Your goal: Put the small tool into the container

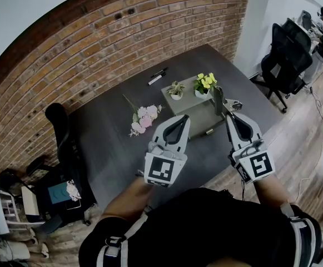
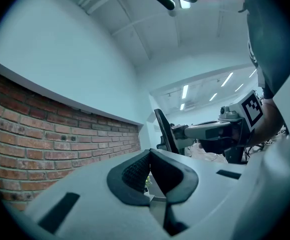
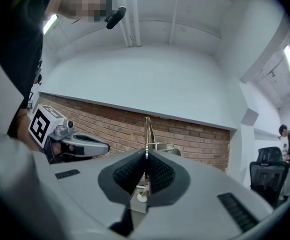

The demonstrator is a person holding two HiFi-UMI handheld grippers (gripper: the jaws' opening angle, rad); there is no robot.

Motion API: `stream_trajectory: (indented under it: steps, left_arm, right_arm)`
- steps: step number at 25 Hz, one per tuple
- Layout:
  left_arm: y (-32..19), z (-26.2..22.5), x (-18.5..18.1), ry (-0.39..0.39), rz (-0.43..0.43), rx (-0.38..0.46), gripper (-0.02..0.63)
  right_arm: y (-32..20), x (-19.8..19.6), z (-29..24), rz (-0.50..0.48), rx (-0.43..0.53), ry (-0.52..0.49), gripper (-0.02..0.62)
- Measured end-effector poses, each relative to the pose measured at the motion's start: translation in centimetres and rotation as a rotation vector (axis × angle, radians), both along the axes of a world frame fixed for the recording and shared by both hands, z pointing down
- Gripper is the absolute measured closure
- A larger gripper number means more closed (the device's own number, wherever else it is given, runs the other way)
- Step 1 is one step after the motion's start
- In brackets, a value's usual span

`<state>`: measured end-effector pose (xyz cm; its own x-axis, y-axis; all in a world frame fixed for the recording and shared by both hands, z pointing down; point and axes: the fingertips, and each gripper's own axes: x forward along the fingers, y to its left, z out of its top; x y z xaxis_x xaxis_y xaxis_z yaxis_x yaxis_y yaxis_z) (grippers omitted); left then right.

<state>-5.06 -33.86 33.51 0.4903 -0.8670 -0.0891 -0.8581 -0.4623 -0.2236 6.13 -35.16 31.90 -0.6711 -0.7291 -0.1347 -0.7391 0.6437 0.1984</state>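
Note:
My right gripper (image 1: 228, 114) is shut on a small flat tool (image 1: 219, 100), a dark blade with a metal piece at its side. It hangs above the right side of a grey tray-like container (image 1: 197, 118) on the dark table (image 1: 117, 149). In the right gripper view the tool (image 3: 146, 131) stands up edge-on from the shut jaws of the right gripper (image 3: 145, 155). My left gripper (image 1: 182, 120) is shut with nothing in it and hovers over the container's left edge. In the left gripper view the left gripper (image 2: 149, 153) has its pads together, and the tool (image 2: 163, 129) shows beyond them.
Two small potted plants, one green (image 1: 176, 90) and one with yellow flowers (image 1: 204, 84), stand at the container's far end. A pink flower bunch (image 1: 144, 118) and markers (image 1: 157, 77) lie on the table. A brick wall (image 1: 94, 43) runs behind. Office chairs (image 1: 286, 57) stand at the right.

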Motion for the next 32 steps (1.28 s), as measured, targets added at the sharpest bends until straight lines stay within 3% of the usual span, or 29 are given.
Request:
stream_trajectory:
  steps: [7,19,32]
  left_arm:
    - [0.5,0.3,-0.3,-0.025,-0.025,-0.021,0.600]
    - [0.7,1.7,-2.3,0.012,-0.069,-0.065,0.600]
    - [-1.1,5.2,-4.0,0.021,-0.108,-0.172,0.600]
  right_arm:
    - [-1.2,-0.3,1.9,-0.007,-0.054,0.001,0.592]
    - [-6.8,-2.6,8.1,-0.003,-0.226,0.050,0.592]
    - [-11.7,-5.1,17.5,-0.022,-0.334,0.245,0.592]
